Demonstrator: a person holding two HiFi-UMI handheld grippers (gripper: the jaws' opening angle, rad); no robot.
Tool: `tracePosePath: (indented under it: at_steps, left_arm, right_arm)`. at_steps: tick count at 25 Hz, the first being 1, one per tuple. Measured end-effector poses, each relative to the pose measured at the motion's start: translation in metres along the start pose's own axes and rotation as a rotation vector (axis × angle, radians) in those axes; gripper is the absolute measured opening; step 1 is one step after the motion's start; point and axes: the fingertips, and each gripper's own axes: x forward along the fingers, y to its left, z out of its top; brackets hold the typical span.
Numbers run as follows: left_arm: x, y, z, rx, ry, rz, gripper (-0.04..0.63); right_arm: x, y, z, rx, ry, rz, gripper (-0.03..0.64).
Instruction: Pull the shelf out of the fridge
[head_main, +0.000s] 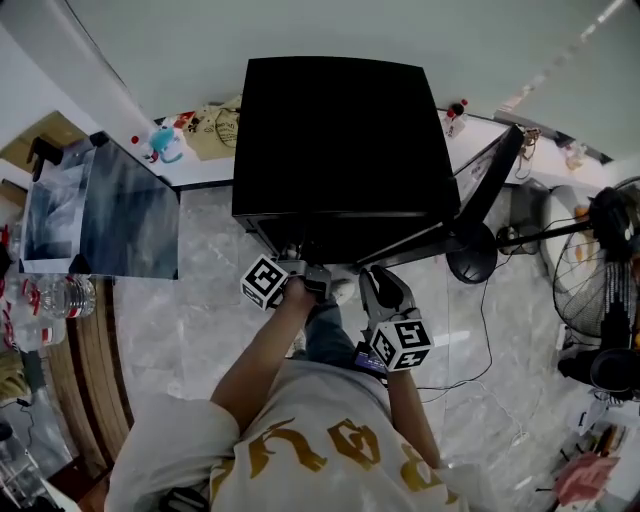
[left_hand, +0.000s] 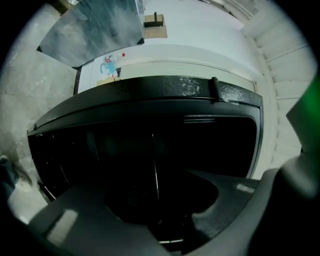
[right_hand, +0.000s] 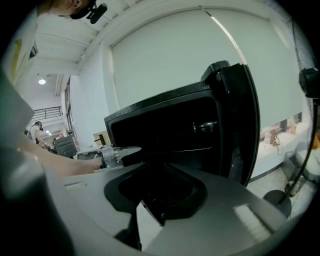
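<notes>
Two grippers: left gripper (head_main: 318, 281) and right gripper (head_main: 384, 290), fingers wide apart, holding nothing, before one black fridge (head_main: 340, 140).

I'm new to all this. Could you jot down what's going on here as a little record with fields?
Fridge: black, on the floor
Door: swung open to the right
Left tongs: open, at the fridge's open front
Right tongs: open, empty, held back from the fridge
Shelf: thin pale edge inside, not yet pulled out
</notes>
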Motion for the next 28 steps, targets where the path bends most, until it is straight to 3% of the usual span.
tracePosePath:
  at_steps: [6, 14, 17, 28]
  left_arm:
    - [0.023, 0.012, 0.015, -0.015, -0.051, 0.011, 0.242]
    - [0.05, 0.016, 0.024, -0.012, -0.08, 0.009, 0.24]
    - [0.056, 0.017, 0.024, -0.016, -0.084, 0.015, 0.127]
    - [0.047, 0.018, 0.018, -0.041, -0.047, 0.012, 0.124]
  right_arm:
    - [0.009, -0.001, -0.011, -0.014, 0.038, 0.044, 0.108]
    - [0.018, -0.015, -0.014, -0.007, 0.063, 0.039, 0.109]
    - [0.018, -0.018, -0.015, 0.003, 0.064, 0.035, 0.107]
    - [0.012, -0.016, -0.01, -0.002, 0.046, 0.024, 0.103]
